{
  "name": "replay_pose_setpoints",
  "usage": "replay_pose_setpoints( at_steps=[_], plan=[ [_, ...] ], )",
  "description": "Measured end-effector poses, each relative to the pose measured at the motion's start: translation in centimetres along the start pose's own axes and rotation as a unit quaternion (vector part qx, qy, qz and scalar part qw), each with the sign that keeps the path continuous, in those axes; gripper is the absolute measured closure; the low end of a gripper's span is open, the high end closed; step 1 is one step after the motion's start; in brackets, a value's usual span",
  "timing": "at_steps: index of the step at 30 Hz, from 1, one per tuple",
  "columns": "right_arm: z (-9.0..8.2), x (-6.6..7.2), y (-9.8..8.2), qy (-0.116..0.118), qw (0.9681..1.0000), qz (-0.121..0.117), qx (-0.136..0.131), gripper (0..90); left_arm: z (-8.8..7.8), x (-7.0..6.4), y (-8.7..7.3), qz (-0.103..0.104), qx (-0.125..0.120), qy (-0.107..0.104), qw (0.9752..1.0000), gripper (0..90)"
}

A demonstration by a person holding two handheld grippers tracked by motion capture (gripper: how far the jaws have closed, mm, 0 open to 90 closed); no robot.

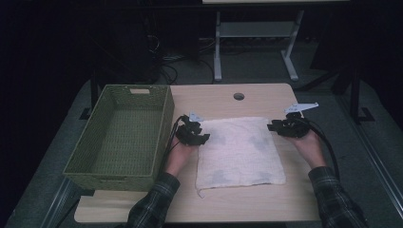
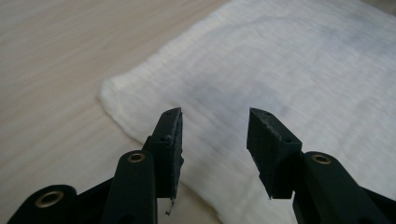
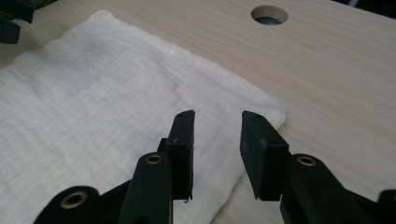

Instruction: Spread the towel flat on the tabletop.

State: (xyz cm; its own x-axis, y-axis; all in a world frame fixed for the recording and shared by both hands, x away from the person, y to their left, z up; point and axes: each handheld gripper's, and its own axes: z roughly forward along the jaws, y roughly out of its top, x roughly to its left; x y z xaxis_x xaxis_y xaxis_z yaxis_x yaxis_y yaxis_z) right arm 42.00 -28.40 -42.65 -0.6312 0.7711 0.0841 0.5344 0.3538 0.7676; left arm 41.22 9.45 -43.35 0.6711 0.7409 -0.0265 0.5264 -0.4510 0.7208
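Two grippers: both poised at the far corners of one folded white cloth (image 1: 240,151), nothing gripped
Cloth position: lies flat on the wooden table (image 1: 266,99), roughly central, just beside the green woven basket (image 1: 121,135) at the person's left; basket interior holds nothing
Left gripper (image 1: 202,137): at the cloth's far-left corner; in the left gripper view (image 2: 215,135) the jaws stand partly apart over the cloth edge, with bare fabric between them and no pad pressing on it
Right gripper (image 1: 272,126): at the far-right corner; in the right gripper view (image 3: 217,135) the jaws stand narrowly parted above the corner, nothing clamped
Cloth condition: faint grey marks on the upper face, hem visible along the near edge, loose thread at the near-left corner
Step in hand (judged): lining up on the two far corners before a pinch, most likely for a fold or a lift toward the basket
Next move calls for: lowering each pair of jaws so one pad slips under the corner layers, then closing both together; risk of catching the top layer alone
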Motion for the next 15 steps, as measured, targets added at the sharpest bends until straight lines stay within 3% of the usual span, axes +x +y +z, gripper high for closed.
replay_pose_setpoints(
  at_steps=[7,10,15],
  plan=[
    [1.1,-1.1,1.2,-0.005,1.0000,0.005,-0.004,65.6,2.7,2.4,1.5,-0.007,0.007,0.050,0.9987,57.8],
    [1.5,-1.5,1.5,-0.007,0.9999,0.008,-0.009,65.9,3.7,3.6,1.9,-0.021,0.015,0.058,0.9980,58.3],
    [2.4,-2.7,1.8,-0.012,0.9998,0.016,0.001,66.2,4.7,4.8,2.2,-0.019,0.022,0.084,0.9960,61.8]
  ],
)
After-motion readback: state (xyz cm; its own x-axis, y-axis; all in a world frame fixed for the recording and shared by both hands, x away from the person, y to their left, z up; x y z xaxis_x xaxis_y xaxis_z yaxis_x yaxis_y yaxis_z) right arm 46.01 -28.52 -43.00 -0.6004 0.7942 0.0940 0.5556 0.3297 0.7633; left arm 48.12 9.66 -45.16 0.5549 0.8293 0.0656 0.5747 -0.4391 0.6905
